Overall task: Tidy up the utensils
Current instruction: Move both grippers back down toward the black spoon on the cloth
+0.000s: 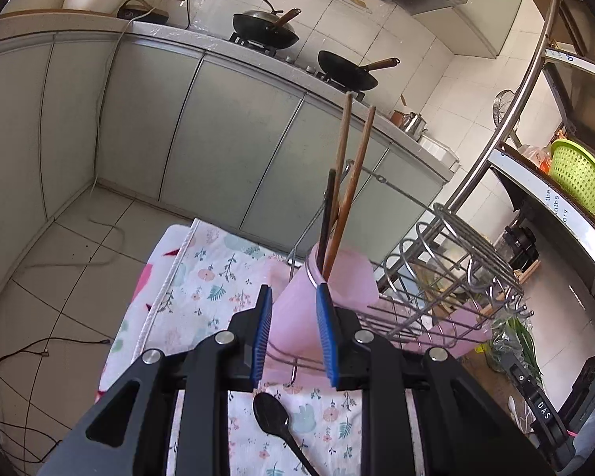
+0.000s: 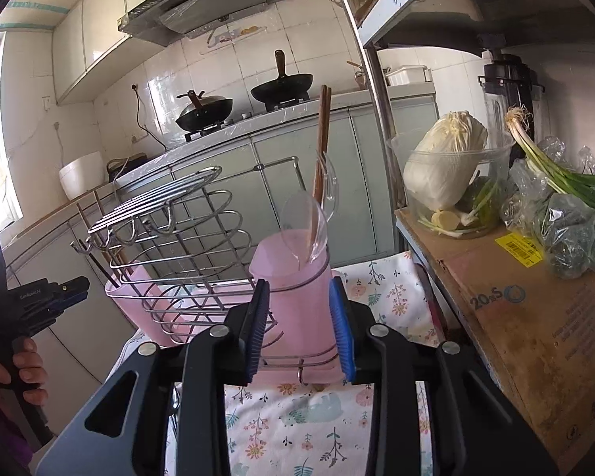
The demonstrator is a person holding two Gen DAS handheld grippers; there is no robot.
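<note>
Left gripper (image 1: 293, 309): blue-padded jaws spread, nothing pinched. A translucent pink plastic utensil cup (image 1: 329, 277) stands just beyond the pads at the near end of the chrome wire dish rack (image 1: 456, 277); whether a pad touches it cannot be told. In this cup: two brown wooden chopsticks (image 1: 357, 182) and one dark utensil handle (image 1: 327, 214), all upright and leaning slightly. A black plastic spoon (image 1: 271, 416) lies on the floral cloth (image 1: 214, 273) under the gripper, near the cloth's near edge.

Right gripper (image 2: 299, 305): blue pads parted, nothing clamped; a second pink plastic cup (image 2: 297, 289) sits between them at the rack's other end. It holds clear plastic spoons (image 2: 305, 222) and brown chopsticks (image 2: 323, 139).

A hand (image 2: 16, 365) grips the left tool's handle, seen at the left edge of the right wrist view.
</note>
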